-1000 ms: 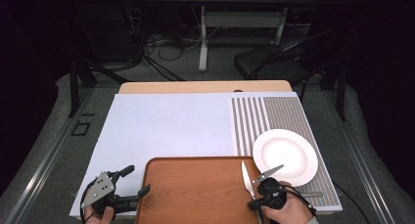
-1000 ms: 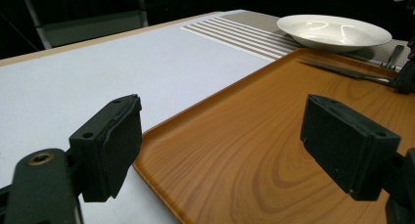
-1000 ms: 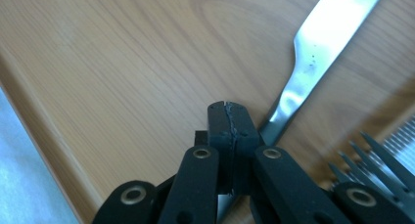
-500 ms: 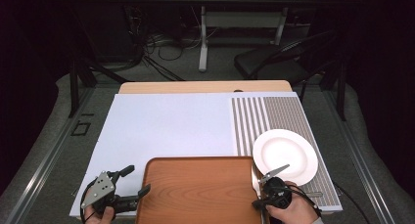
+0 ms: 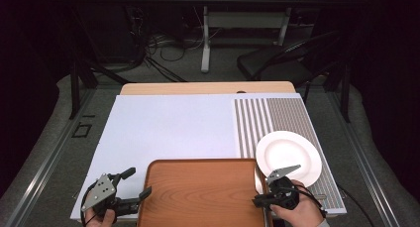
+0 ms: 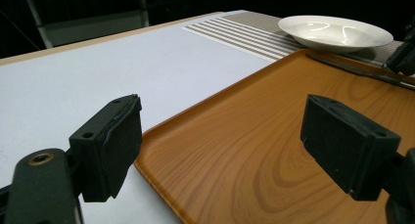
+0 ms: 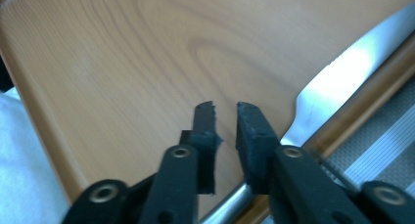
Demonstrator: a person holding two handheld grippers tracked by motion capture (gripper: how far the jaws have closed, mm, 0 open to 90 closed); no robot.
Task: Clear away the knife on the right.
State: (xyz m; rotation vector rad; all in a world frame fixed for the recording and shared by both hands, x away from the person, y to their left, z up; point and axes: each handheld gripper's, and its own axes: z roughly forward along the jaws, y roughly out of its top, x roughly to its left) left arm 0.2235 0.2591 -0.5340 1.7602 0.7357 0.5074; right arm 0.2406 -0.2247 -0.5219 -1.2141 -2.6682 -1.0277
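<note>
Down onto the brown wooden tray (image 5: 203,192) has gone the silver table knife (image 7: 337,79): a second ago it stood out ahead of the right gripper (image 5: 271,187) over the tray's right part, and now it lies along the tray's right rim, its blade flat on the wood and its handle running back under the gripper's own black jaws. Those jaws have just been opening. In the right gripper view a narrow gap shows between the two pads, with nothing pinched in it; the knife's neck passes just beside and below the right-hand pad, so the knife reads as released rather than grasped. The right hand itself has drawn a little nearer the person since then.

Over at the tray's near left corner, the left gripper (image 5: 132,183) is where it was, jaws spread wide on either side of the rim and closed on nothing. The round white ceramic plate (image 5: 287,157) sits on the striped mat (image 5: 277,118) on the pale surface (image 5: 168,128), touching or just overlapping the tray's far right corner.

My reading is that the knife's placement on the tray is done, and the right gripper is free to back away. The blade lies close against the raised rim, so a careless withdrawal could nudge it.
</note>
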